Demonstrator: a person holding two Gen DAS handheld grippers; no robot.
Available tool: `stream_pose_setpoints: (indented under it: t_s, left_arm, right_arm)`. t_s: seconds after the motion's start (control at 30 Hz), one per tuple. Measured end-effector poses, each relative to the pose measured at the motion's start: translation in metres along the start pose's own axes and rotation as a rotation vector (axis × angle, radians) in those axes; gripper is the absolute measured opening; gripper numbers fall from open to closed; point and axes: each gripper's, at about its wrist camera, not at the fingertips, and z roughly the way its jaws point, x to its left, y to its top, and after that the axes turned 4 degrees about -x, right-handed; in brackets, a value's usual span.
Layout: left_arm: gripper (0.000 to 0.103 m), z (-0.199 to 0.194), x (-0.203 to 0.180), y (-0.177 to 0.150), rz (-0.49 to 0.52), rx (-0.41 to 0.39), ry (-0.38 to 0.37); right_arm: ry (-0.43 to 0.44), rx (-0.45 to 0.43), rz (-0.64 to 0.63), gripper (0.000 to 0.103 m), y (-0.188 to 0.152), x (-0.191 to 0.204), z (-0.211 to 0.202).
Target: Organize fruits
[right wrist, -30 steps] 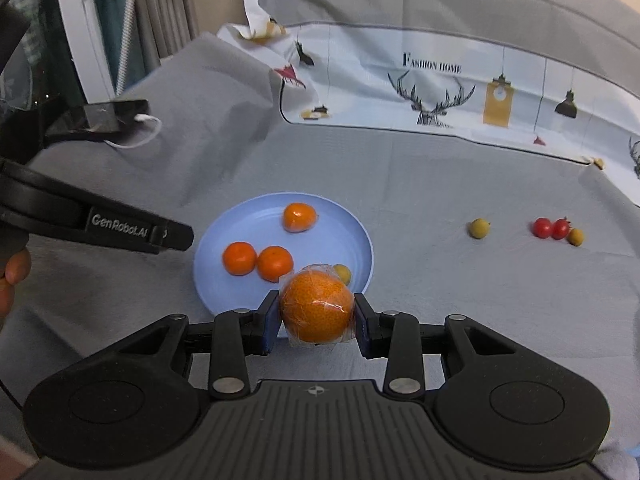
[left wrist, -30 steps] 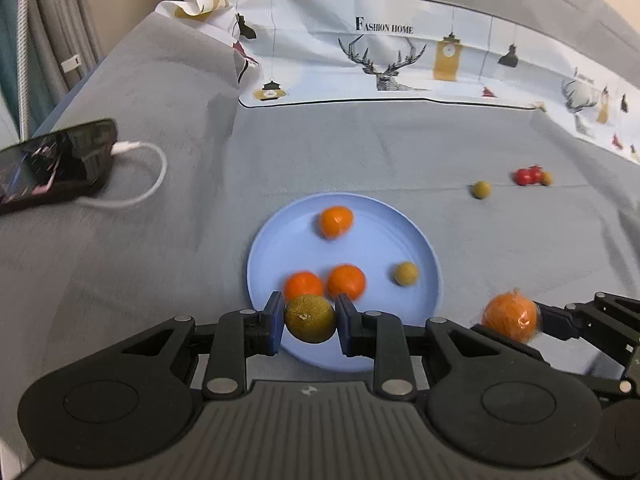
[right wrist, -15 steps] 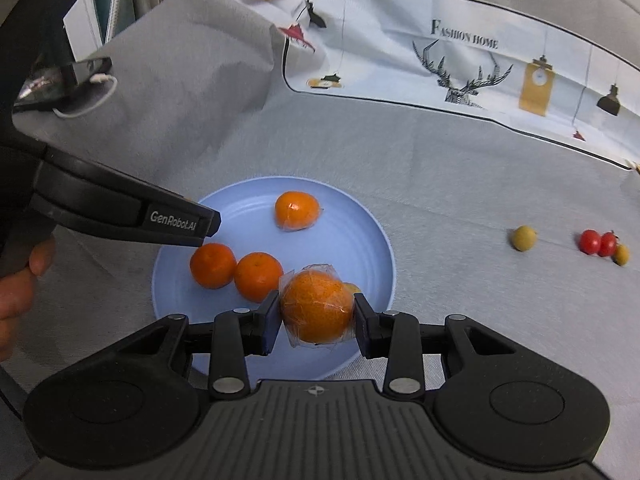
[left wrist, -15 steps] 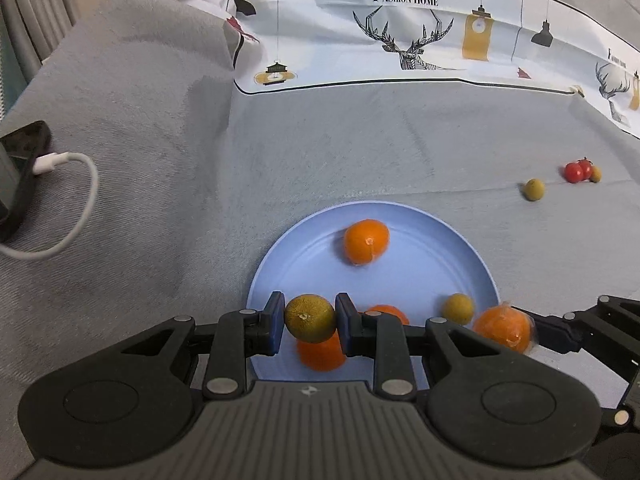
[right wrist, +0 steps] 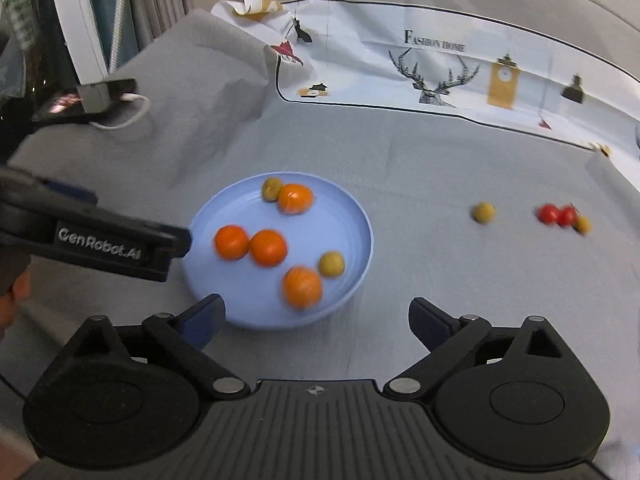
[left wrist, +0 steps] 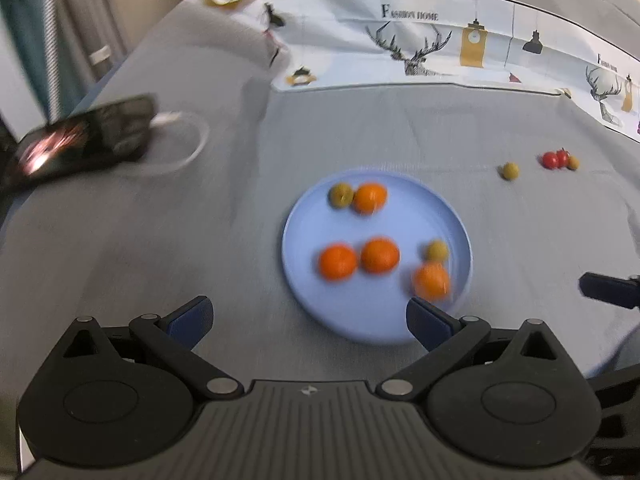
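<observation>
A blue plate [left wrist: 404, 320] [right wrist: 240, 312] on the grey cloth holds several oranges and two green fruits. The green fruit [left wrist: 341, 195] [right wrist: 271, 189] lies at the plate's far side beside an orange [left wrist: 370, 198]. The wrapped orange [left wrist: 431, 281] [right wrist: 302, 287] lies near the plate's front right rim. My left gripper [left wrist: 308, 322] is open and empty, just in front of the plate. My right gripper [right wrist: 316, 318] is open and empty at the plate's near right edge. A green fruit [left wrist: 510, 170] [right wrist: 484, 213] and two cherry tomatoes [left wrist: 555, 159] [right wrist: 557, 214] lie on the cloth at the right.
A phone [left wrist: 80, 140] with a white cable [left wrist: 188, 148] lies at the far left. A printed white cloth [left wrist: 440, 40] covers the back. The left gripper's body [right wrist: 100, 236] shows at the left of the right wrist view, beside the plate.
Both grippers opened and pulled back. The green fruit left my left gripper and now lies on the plate's far side. The wrapped orange left my right gripper and lies on the plate.
</observation>
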Motion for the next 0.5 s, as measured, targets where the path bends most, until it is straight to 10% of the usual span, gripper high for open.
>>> stream_pose_setpoints:
  t_s: [0.5]
  left_arm:
    - [0.103, -0.088, -0.007, -0.061, -0.008, -0.004, 0.022]
  right_arm:
    - [-0.064, -0.210, -0.020, 0.102, -0.033, 0.020, -0.117]
